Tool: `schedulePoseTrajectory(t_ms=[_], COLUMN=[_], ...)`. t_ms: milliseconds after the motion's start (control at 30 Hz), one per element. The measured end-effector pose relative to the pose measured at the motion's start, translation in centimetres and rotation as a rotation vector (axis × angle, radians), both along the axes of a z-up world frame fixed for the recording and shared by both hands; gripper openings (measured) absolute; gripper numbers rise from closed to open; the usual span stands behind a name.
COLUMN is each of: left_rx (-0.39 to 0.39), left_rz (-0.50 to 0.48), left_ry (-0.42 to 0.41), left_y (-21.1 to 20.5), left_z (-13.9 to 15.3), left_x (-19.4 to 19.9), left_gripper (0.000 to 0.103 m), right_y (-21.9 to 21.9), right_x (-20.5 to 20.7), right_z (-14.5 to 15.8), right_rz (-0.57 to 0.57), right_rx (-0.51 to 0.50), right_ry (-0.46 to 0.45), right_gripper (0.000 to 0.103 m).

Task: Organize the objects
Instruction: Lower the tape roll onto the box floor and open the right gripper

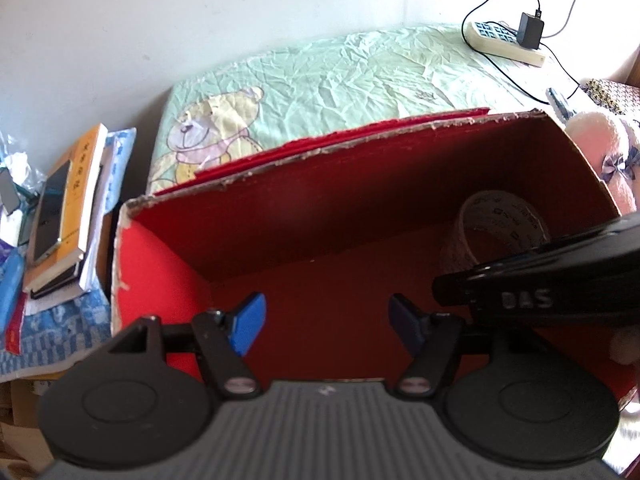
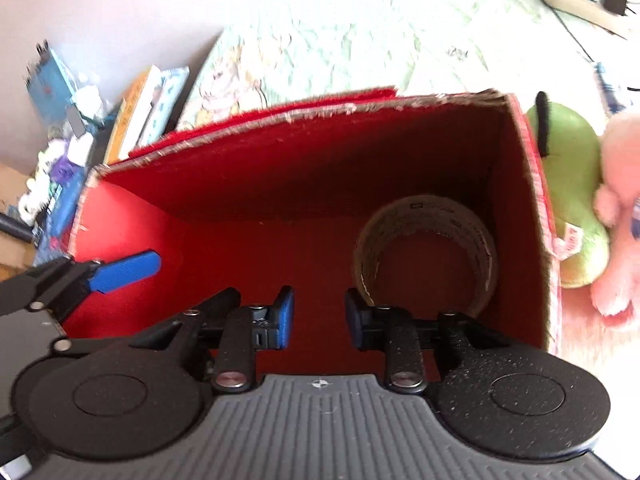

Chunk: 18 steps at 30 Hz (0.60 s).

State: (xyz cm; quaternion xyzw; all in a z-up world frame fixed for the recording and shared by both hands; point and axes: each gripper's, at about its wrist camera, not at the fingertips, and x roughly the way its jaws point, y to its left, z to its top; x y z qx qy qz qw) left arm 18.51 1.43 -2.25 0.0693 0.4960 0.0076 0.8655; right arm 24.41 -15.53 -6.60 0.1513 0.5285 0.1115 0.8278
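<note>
A red cardboard box (image 1: 248, 216) stands open on a bed, also in the right wrist view (image 2: 240, 184). A roll of tape (image 1: 492, 224) lies in its right corner, seen in the right wrist view (image 2: 428, 240) too. My left gripper (image 1: 326, 326) is open and empty over the box. My right gripper (image 2: 320, 318) is open and empty above the box, just left of the tape. The left gripper's blue finger (image 2: 124, 270) shows at the left of the right wrist view. The right gripper's body (image 1: 560, 280) crosses the right of the left wrist view.
A pink plush toy (image 2: 616, 208) and a green plush toy (image 2: 572, 184) lie right of the box. A stack of books (image 1: 68, 208) with a phone on top sits left. A power strip (image 1: 504, 42) with a charger lies at the bed's far right.
</note>
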Motion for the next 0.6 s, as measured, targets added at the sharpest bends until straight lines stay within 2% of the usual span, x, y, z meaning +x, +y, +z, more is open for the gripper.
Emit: schedulePoseTrajectory(t_ms=[67,133,233,333,600], left_rx=[0.005,0.012,0.032,0.068,0.121], left_rz=[0.011,0.022,0.041,0.07,0.147], left_ry=[-0.008,-0.017,-0.045,-0.063,-0.095], left_y=[-0.2,-0.5,-1.1,-2.0,-4.3], left_z=[0.4,0.8,1.6,2.3,3.7], left_x=[-0.4,-0.9,-2.0,-3.1,-6.1], left_gripper=[0.072,0.072,0.072,0.073,0.076], right_y=[-0.7,-0.6,-0.3,-1.4,-2.2], right_x=[-1.2,-2.0,-2.7,-3.7,-6.6], right_z=[0.8,2.0,2.8,3.2,4.7], right_rz=[-0.015,-0.049,-0.08,-0.093,-0.046], right_rx=[0.001,-0.015,-0.054,-0.063,-0.093], right_ry=[-0.043,-0.082,-0.139,-0.16,-0.217], right_gripper=[0.036,0.045,0.047,0.047,0.047])
